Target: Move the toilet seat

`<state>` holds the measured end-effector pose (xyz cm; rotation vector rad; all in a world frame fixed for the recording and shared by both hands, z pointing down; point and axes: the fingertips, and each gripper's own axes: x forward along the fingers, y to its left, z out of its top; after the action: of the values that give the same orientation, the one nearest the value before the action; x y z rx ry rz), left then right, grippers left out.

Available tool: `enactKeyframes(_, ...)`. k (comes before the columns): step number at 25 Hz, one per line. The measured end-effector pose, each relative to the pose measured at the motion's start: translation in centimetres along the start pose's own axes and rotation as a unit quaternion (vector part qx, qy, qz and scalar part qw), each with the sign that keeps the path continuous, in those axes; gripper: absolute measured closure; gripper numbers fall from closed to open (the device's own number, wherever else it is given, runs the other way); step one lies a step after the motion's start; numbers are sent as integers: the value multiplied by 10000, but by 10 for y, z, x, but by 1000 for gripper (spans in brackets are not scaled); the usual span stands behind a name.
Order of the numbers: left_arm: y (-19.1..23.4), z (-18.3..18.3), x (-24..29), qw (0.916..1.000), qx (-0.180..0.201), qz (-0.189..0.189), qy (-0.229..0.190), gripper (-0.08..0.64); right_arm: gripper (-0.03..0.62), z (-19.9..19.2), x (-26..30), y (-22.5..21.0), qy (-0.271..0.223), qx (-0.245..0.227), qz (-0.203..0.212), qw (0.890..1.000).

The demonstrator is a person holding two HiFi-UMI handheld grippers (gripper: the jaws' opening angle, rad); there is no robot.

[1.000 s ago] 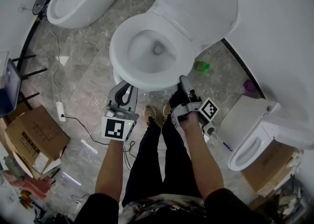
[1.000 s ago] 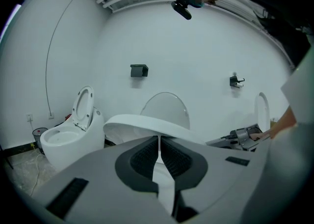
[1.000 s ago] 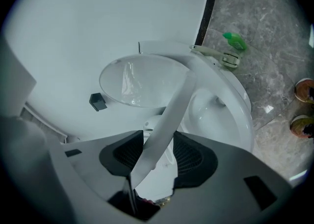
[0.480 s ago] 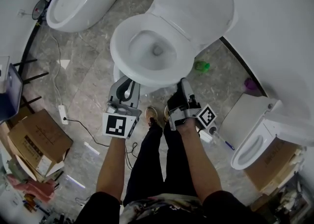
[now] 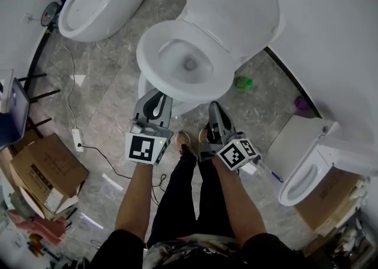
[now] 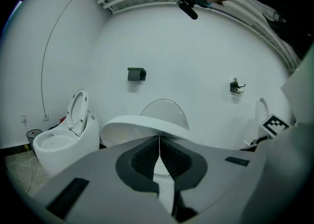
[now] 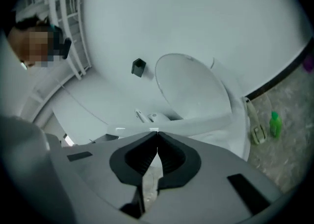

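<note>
R claw (image 5: 214,107) just closed, empty; L claw (image 5: 156,95) closed.

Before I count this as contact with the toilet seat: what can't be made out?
Head view: whether the left gripper touches the toilet seat; its body covers the front rim.
Head view: the purple thing on the floor, too small to identify.
Head view: the toilet at right, cut off by the edge.
</note>
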<state>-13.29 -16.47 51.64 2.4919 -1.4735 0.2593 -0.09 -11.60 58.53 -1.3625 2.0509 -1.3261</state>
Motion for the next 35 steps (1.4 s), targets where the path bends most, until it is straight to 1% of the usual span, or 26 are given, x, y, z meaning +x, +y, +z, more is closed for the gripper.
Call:
enactKeyframes(3, -1, 4, 1, 9999, -87, -27, -94, 534, 588, -1, -1, 5, 175, -851, -255, 9959)
enactKeyframes(5, -1, 5, 0, 9998, -139, -14, -107, 534, 588, -9, 1, 16, 370, -1561, -241, 9868)
enactKeyframes(7, -2, 4, 1, 9998, -163, -5, -103, 535, 588, -15, 6, 27, 526, -2332, -300, 9705)
enactKeyframes(9, -4, 6, 3, 9998, -147, -28, -116, 535, 589, -18, 14, 34, 591, -2980, -453, 9516)
enactKeyframes(11, -8, 12, 6, 9997, -120, -99, -203, 535, 589, -19, 22, 39, 571, -3426, -525, 9363)
enactKeyframes(12, -11, 16, 8, 9994, -117, -149, -275, 535, 589, -17, 25, 42, 525, -3561, -555, 9313)
enactKeyframes(15, -17, 25, 15, 9988, -99, -249, -413, 535, 589, -9, 28, 46, 371, -3735, -671, 9245)
enactKeyframes(18, -15, 27, 15, 9985, -154, -262, -447, 534, 589, -9, 29, 50, 383, -3817, -694, 9209)
enactKeyframes(25, -16, 28, 19, 9982, -75, -385, -450, 534, 589, -5, 32, 53, 305, -3922, -767, 9162)
enactKeyframes(30, -19, 36, 23, 9974, -56, -485, -521, 534, 589, 5, 32, 57, 164, -3970, -902, 9132)
enactKeyframes(32, -22, 39, 26, 9972, 6, -522, -538, 534, 589, 9, 32, 59, 127, -3991, -921, 9122)
enactKeyframes(34, -26, 41, 30, 9970, 102, -554, -521, 534, 589, 17, 33, 66, -10, -4012, -947, 9111)
enactKeyframes(35, -28, 42, 33, 9970, 123, -562, -514, 534, 590, 22, 33, 70, -121, -4081, -920, 9082)
